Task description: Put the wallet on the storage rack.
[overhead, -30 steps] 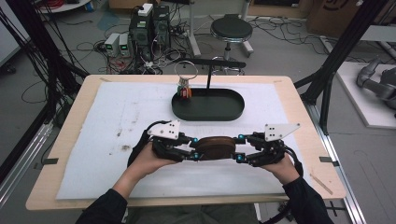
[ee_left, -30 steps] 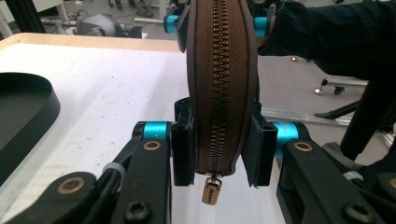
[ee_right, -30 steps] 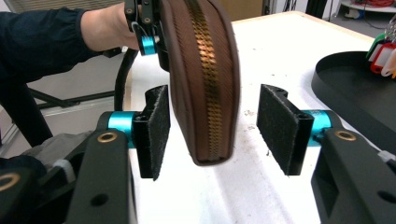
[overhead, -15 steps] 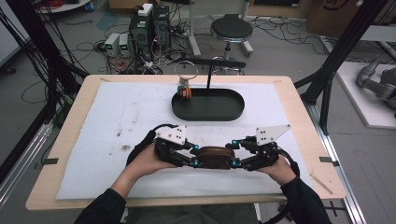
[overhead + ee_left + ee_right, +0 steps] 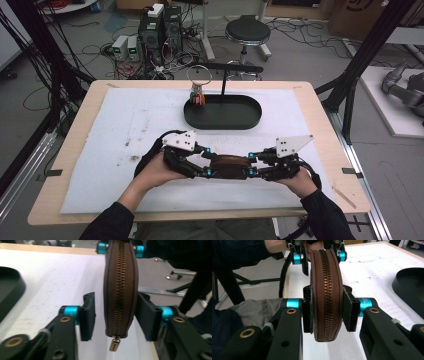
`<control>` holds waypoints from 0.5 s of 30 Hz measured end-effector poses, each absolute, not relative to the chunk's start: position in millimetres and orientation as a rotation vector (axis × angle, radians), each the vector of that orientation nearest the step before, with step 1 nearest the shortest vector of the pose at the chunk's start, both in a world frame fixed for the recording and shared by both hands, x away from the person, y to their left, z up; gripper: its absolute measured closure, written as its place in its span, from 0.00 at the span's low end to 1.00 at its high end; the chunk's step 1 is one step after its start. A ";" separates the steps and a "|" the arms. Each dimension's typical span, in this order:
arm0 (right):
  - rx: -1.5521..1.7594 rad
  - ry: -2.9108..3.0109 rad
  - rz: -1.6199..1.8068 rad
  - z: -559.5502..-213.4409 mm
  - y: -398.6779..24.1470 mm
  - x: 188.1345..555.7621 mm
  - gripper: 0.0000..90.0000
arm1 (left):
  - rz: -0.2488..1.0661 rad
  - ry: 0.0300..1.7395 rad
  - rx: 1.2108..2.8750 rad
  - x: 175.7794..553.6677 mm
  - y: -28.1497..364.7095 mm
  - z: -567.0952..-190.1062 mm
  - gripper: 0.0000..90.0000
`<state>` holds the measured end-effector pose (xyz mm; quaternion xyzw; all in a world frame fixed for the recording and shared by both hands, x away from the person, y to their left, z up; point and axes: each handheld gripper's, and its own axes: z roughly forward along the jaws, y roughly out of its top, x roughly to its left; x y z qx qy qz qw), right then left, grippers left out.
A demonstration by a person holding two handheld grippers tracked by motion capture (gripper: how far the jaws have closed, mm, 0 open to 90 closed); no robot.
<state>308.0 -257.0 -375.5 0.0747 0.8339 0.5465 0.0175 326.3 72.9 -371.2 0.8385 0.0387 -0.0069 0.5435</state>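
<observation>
A brown zipped pouch [image 5: 230, 166] hangs level just above the white mat, between my two grippers, which face each other. In the right gripper view the pouch [image 5: 325, 290] stands zip-up, and my right gripper [image 5: 327, 312] has just been closing; both pads press its sides. My left gripper [image 5: 116, 315] has just been opening. The pouch's end [image 5: 121, 290] with the zip pull lies between its jaws, with a clear gap at the left pad. In the high view the left gripper [image 5: 209, 163] is at the pouch's left end and the right gripper [image 5: 252, 165] at its right end.
A black oval tray [image 5: 220, 125] lies behind the grippers at the table's middle, with a post and a small ring stand [image 5: 198, 92] at its left end. The white mat [image 5: 125, 130] covers most of the wooden table [image 5: 320, 115].
The left jaws have spread away from the pouch's sides. The right jaws have narrowed onto it. Both hands stay in about the same place.
</observation>
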 end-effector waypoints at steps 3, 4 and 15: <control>0.249 2.565 1.701 -374.1 -259.1 309.0 0.75 | 0.045 0.121 1.967 324.3 79.3 -369.5 0.44; 0.265 2.560 1.699 -373.4 -260.1 309.3 0.75 | 0.072 0.134 1.956 323.4 82.2 -368.7 0.42; 0.405 2.443 1.664 -363.5 -269.7 322.1 0.76 | 0.254 0.305 1.842 291.7 130.5 -377.2 0.35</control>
